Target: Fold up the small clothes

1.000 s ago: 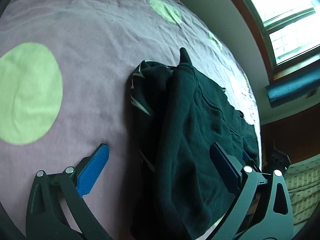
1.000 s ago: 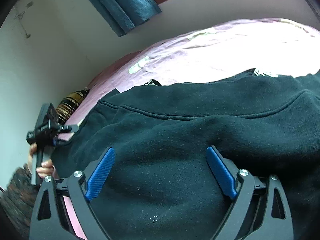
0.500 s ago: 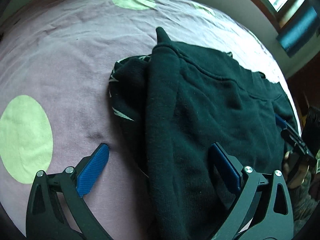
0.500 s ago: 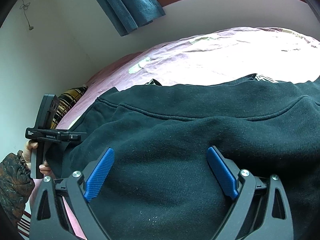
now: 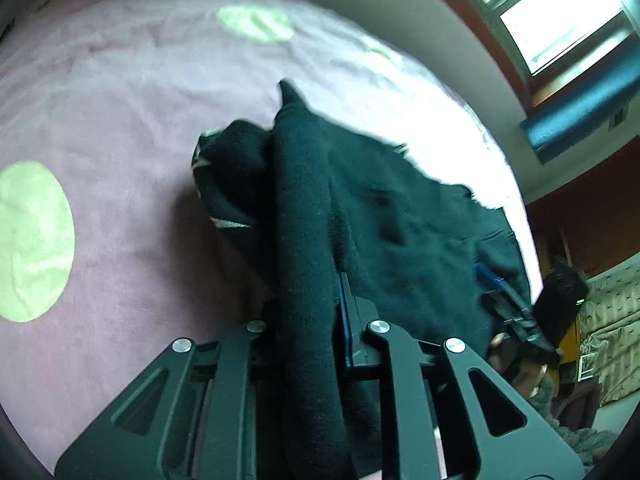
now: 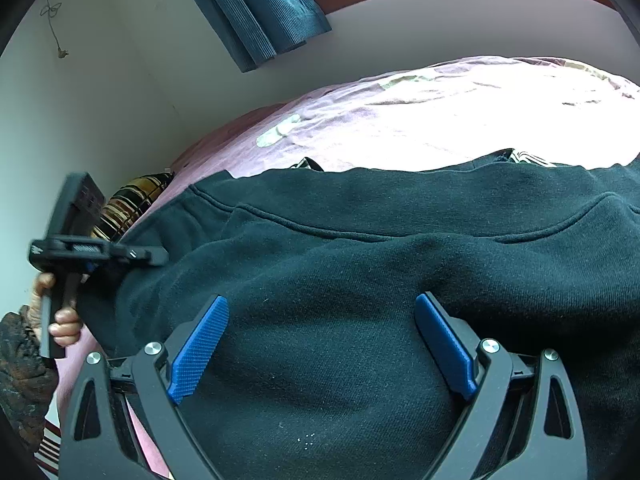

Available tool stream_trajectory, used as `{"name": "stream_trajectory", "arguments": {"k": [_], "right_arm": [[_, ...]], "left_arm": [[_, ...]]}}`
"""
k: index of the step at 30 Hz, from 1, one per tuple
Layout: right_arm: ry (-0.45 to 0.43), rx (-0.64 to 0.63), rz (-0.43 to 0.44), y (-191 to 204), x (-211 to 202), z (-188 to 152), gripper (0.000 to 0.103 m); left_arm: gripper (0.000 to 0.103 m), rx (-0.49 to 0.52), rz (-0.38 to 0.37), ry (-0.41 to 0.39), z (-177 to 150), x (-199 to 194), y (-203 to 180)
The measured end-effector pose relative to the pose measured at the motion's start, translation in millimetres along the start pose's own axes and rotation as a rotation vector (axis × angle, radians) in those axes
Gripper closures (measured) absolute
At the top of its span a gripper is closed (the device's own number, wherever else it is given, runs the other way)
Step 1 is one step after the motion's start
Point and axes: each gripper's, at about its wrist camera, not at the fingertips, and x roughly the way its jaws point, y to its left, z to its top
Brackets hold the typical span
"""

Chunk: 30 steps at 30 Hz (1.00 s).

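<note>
Left wrist, one black garment [image 5: 384, 216], two grippers, one bedsheet [image 5: 120, 128]

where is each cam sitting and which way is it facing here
Left wrist: sits on the left gripper, looking down over its jaws closing on a fold of the black garment on the pink bedspread; the right gripper shows beyond.
Right wrist: sits on the right gripper, jaws open over the garment, facing the wall and blue curtain; the left gripper and a hand show.
Shared: garment, bedspread, curtain, each other's gripper.
</note>
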Motion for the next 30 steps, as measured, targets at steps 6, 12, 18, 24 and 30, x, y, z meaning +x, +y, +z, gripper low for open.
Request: {"name": "stream_trajectory", "arguments": {"k": [6,12,18,24,30], "right_arm": [[-0.004,0.006,0.004,-0.3,-0.6,-0.7,0.009],[-0.004,0.015,0.032,-2.1,-9.4,-0.3,0.009],[0.012,0.1,0.158,-2.2,-34.5,-10.5,0.009],[0.119,0.137,0.368,11.3,-52.8,-38.6,0.009],[0.195,0.136,0.363,13.3,-45.5,-51.4,0.009]], "left_arm": [[0.088,0.11,0.012,-0.063,12.4,-24.6,-81.4],[0.088,0.2,0.081,-0.084,19.7,-23.7,-177.2],[0.088,0.284,0.248,-0.055,15.0,4.6,-257.3],[0.088,0.337,0.342,-0.012,7.1,35.7,-302.2],[0.088,0.333,0.409,-0.003,-2.1,57.6,-316.8]]}}
